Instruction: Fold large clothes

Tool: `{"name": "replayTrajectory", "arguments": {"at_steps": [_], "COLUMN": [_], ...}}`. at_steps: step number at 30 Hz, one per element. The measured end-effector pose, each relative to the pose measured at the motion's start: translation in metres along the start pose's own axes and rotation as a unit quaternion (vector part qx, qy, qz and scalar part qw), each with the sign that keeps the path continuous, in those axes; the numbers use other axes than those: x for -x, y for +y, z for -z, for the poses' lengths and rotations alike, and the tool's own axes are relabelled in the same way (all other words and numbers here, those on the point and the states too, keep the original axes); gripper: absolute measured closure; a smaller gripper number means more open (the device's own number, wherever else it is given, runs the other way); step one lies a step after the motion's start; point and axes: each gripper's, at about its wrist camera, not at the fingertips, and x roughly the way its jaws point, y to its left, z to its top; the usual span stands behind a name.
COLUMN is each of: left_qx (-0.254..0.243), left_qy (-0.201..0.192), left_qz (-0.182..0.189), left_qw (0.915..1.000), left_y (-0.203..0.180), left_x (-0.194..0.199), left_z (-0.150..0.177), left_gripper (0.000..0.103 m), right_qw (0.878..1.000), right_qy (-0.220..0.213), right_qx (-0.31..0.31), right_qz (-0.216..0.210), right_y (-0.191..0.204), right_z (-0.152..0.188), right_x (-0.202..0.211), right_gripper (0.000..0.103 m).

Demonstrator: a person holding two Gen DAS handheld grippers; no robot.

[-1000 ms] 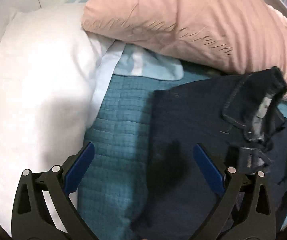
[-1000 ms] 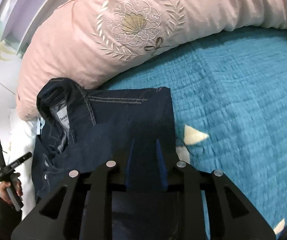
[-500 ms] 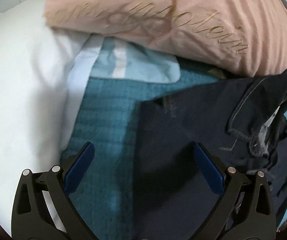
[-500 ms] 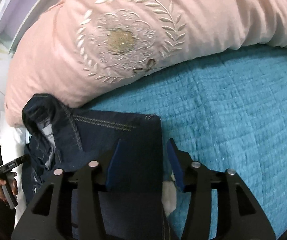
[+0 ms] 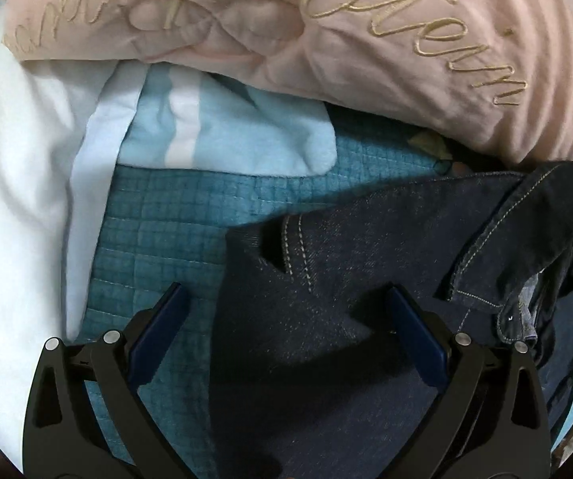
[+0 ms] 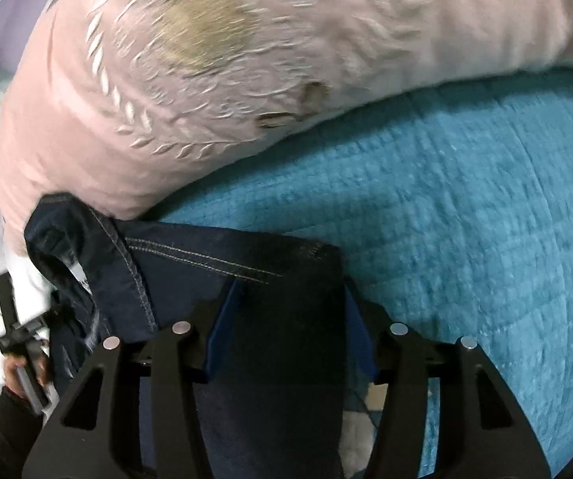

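Note:
Dark blue jeans (image 5: 366,279) lie folded on a teal quilted bedspread (image 5: 159,239), the waistband end bunched against a pink pillow (image 5: 366,40). My left gripper (image 5: 286,319) is open over the jeans' left edge, its blue pads apart, holding nothing. In the right wrist view the jeans (image 6: 278,339) lie between the fingers of my right gripper (image 6: 290,311), which is open wide around the fold's right edge. The other gripper's handle and hand (image 6: 23,351) show at the far left.
A white pillow (image 5: 19,199) lies at the left, with a light blue striped cloth (image 5: 226,139) under the pink pillow. The embroidered pink pillow (image 6: 226,80) lies across the head of the bedspread (image 6: 466,219), right behind the jeans.
My right gripper has opened, from nearly shut to wide apart, and let go of the jeans. Both grippers have moved forward toward the pink pillow. The left gripper stays open.

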Motion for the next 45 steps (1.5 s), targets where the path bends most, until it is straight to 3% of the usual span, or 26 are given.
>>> {"name": "replayTrajectory", "arguments": {"at_steps": [2, 4, 5, 6, 7, 11, 13, 16, 25, 31, 36, 45], "left_qx": [-0.007, -0.011, -0.015, -0.02, -0.025, -0.022, -0.014, -0.014, -0.004, -0.01, -0.004, -0.01], "left_qy": [0.003, 0.009, 0.009, 0.008, 0.008, 0.0, -0.008, -0.03, -0.118, -0.161, -0.181, -0.191], "left_qz": [-0.003, 0.004, 0.013, 0.012, 0.014, 0.016, 0.025, 0.032, 0.082, 0.091, 0.088, 0.076], "left_qw": [1.0, 0.9999, 0.9998, 0.9997, 0.9996, 0.9996, 0.9996, 0.9989, 0.9896, 0.9827, 0.9795, 0.9786], "left_y": [-0.002, -0.017, -0.02, -0.024, -0.028, -0.033, -0.029, -0.02, -0.015, -0.006, -0.004, -0.004], "left_x": [-0.001, 0.001, 0.003, 0.005, 0.006, 0.012, 0.015, 0.031, 0.109, 0.146, 0.189, 0.232], "left_z": [-0.004, -0.013, -0.015, -0.018, -0.019, -0.026, -0.026, -0.027, 0.011, 0.049, 0.091, 0.169], "left_gripper": [0.006, 0.02, 0.025, 0.032, 0.042, 0.06, 0.076, 0.088, 0.09, 0.09, 0.09, 0.09], "right_qw": [0.999, 0.997, 0.997, 0.998, 0.998, 0.997, 0.995, 0.992, 0.987, 0.984, 0.983, 0.981], "right_qy": [0.004, -0.001, -0.007, -0.016, -0.018, -0.035, -0.046, -0.064, -0.109, -0.133, -0.143, -0.152], "right_qx": [0.025, 0.044, 0.044, 0.04, 0.041, 0.059, 0.072, 0.096, 0.118, 0.116, 0.116, 0.117], "right_qz": [0.025, 0.057, 0.058, 0.049, 0.045, 0.046, 0.049, 0.051, 0.022, 0.003, -0.004, -0.015], "right_y": [0.008, 0.012, 0.011, 0.008, 0.007, 0.011, 0.019, 0.027, 0.036, 0.034, 0.05, 0.057], "right_z": [-0.001, -0.001, -0.001, -0.001, -0.001, 0.001, 0.0, 0.004, 0.014, 0.043, 0.073, 0.141], "right_x": [-0.002, 0.0, 0.002, 0.007, 0.01, 0.021, 0.027, 0.041, 0.098, 0.142, 0.168, 0.225], "right_gripper": [0.057, 0.073, 0.086, 0.09, 0.09, 0.093, 0.094, 0.095, 0.096, 0.096, 0.097, 0.097]}}
